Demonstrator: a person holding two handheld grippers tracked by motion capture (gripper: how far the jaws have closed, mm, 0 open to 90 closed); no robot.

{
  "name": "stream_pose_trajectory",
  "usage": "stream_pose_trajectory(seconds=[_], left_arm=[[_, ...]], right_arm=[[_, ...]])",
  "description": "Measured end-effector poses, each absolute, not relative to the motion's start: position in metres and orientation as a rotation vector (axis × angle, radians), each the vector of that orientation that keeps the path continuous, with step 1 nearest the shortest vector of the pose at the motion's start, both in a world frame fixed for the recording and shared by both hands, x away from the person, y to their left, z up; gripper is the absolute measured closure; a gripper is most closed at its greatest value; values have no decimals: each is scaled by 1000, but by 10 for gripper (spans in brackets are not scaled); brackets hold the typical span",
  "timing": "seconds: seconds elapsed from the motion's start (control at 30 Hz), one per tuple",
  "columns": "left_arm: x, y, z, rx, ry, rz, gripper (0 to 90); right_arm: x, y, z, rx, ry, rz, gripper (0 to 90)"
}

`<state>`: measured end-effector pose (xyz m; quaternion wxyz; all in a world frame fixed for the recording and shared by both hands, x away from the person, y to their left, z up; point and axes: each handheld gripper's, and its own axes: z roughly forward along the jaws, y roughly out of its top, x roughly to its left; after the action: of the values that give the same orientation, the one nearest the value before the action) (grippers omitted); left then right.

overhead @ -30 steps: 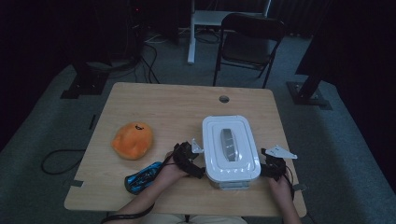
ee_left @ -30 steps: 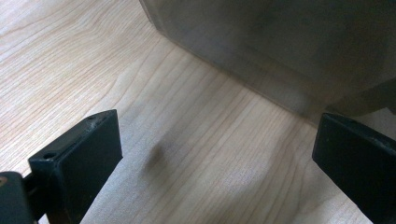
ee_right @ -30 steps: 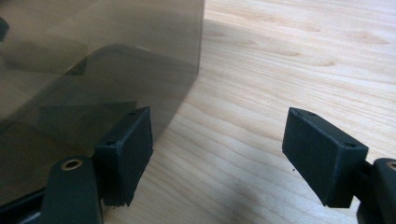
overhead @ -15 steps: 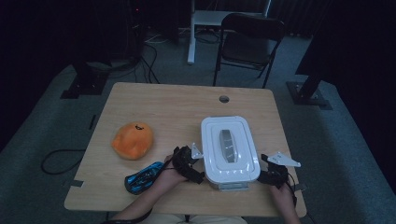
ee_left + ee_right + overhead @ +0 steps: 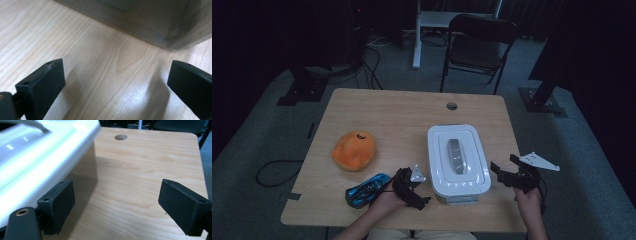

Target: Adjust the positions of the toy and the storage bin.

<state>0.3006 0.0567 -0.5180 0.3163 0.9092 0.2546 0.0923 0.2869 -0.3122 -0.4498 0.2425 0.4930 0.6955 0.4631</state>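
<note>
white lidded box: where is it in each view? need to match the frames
High view: the white box sits right of centre on the table, between the two tongs.
Left gripper view: its grey, blurred lower wall runs across the top.
Right gripper view: its white lid takes the upper left, above the left jaw.
Shared landmark: the round hole in the tabletop, seen past the box in the right gripper view.

No text, label, brand, number or sign can be read anywhere in these views. The white lidded box (image 5: pixel 458 160) bears no legible marking, and the dark mark on top of the orange plush (image 5: pixel 354 150), left of centre in the high view, is too small to make out.
</note>
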Motion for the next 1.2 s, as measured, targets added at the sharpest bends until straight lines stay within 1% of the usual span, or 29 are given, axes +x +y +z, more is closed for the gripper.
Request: stream_pose_trajectory(seconds=[0.37,0.5,0.77,1.07,1.2], left_arm=[[294,60,-523,2341,662,277,19],[294,61,-525,2324,657,284,19],[293,62,-525,2318,669,287,20],[293,63,-525,2318,664,287,20],[292,64,-525,2318,670,290,20]], right_arm=[[284,-283,-398,1258,1917,1318,126],[284,-267,-388,1203,1969,1316,116],[289,-238,-379,1164,2063,1357,116],[293,-212,-384,1155,2131,1283,118],[289,-200,-387,1148,2138,1222,156]])
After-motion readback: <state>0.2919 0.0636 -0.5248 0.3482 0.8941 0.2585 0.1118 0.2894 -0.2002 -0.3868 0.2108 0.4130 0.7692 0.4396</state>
